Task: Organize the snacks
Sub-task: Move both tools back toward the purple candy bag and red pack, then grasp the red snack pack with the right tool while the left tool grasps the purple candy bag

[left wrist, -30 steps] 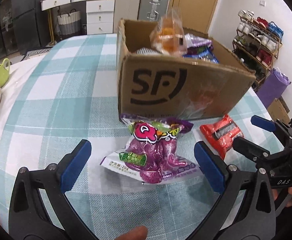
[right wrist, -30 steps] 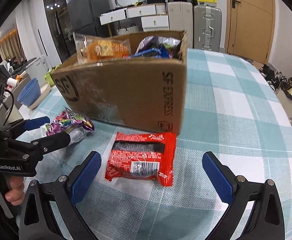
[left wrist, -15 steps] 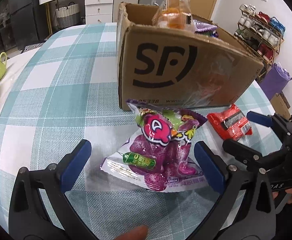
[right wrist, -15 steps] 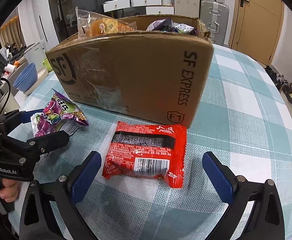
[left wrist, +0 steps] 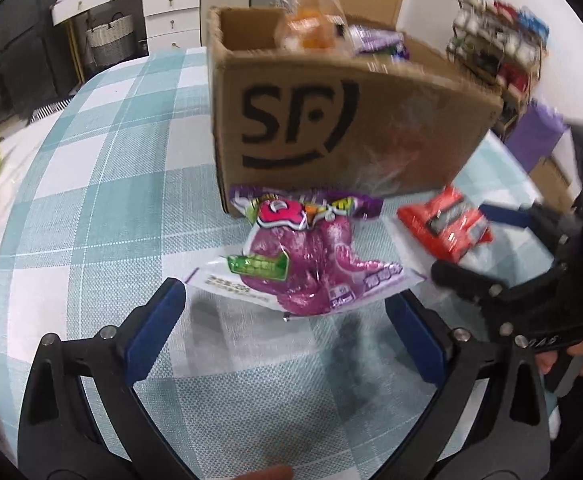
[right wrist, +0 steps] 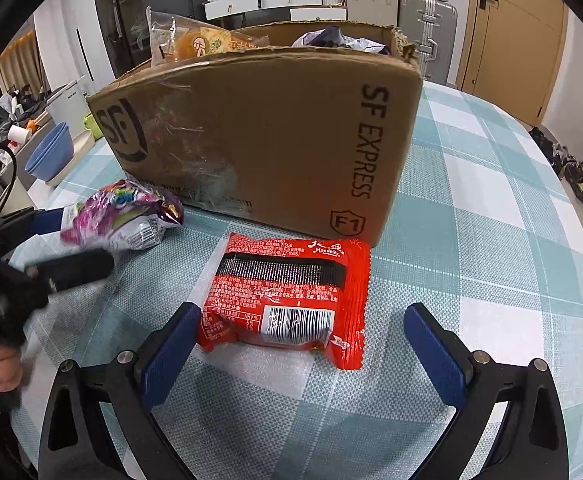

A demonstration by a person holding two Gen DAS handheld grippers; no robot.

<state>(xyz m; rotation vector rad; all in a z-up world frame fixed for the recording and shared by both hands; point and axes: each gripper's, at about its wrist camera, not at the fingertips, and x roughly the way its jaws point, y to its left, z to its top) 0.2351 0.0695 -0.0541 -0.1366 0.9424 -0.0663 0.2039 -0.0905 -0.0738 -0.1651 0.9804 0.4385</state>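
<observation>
two snack packets are now closely bracketed on the counter [right wrist: 491, 216] before the cardboard box [right wrist: 275, 140]: the purple packet [left wrist: 303, 264] by the left gripper [left wrist: 287, 328], the red packet [right wrist: 291, 300] by the right gripper [right wrist: 297, 344], jaws spread wide, nothing gripped yet.

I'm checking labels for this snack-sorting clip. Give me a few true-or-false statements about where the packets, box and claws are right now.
1. The purple snack bag lies on the table in front of the cardboard box. True.
2. The left claw is shut on the purple bag. False: its jaws are open.
3. The red packet lies barcode side up. True.
4. The box is empty. False: snacks stick out of its top.
5. The right claw holds the red packet aloft. False: it is open, the packet on the tablecloth.
</observation>
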